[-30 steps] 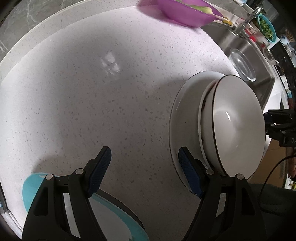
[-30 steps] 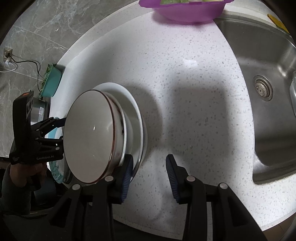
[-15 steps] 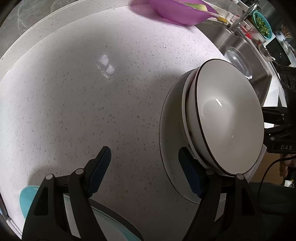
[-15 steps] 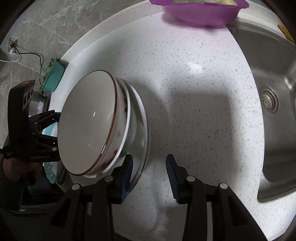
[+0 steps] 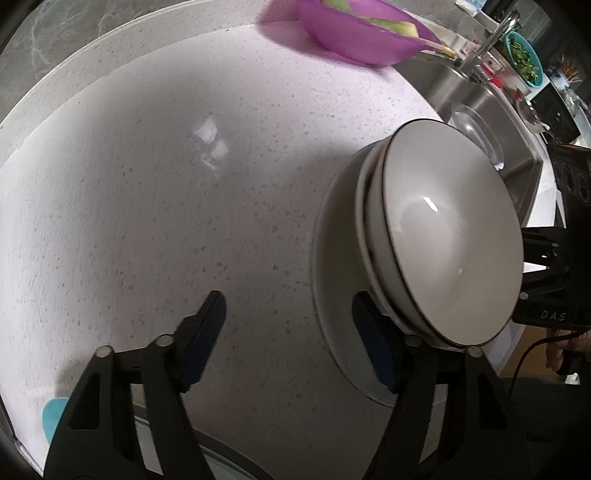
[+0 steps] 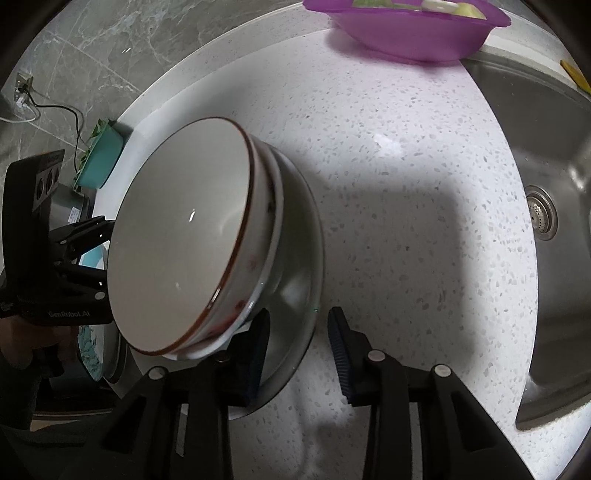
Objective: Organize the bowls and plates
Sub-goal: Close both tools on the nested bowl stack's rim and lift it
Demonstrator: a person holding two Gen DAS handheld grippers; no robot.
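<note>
A stack of white bowls [image 5: 443, 251] with a dark rim sits on a wide white plate [image 5: 332, 295]. The stack is held between my two grippers, one on each side, above the speckled counter [image 5: 166, 184]. My left gripper [image 5: 291, 336] is open; its right finger [image 5: 376, 347] lies against the plate's side. In the right wrist view the bowls [image 6: 184, 243] and plate [image 6: 303, 258] are at left. My right gripper [image 6: 299, 350] is open; its left finger [image 6: 255, 362] lies against the plate's underside.
A purple bowl [image 6: 410, 29] with food stands at the back. A steel sink [image 6: 546, 192] lies to the right, with a clear glass lid [image 5: 480, 133] in it. A teal-rimmed plate [image 5: 55, 413] lies at the near left edge. A teal container [image 6: 101, 158] stands by the wall.
The plate and bowl stack has risen off the counter and moved toward the back with both grippers. The teal-rimmed plate has slid nearly out of the left wrist view.
</note>
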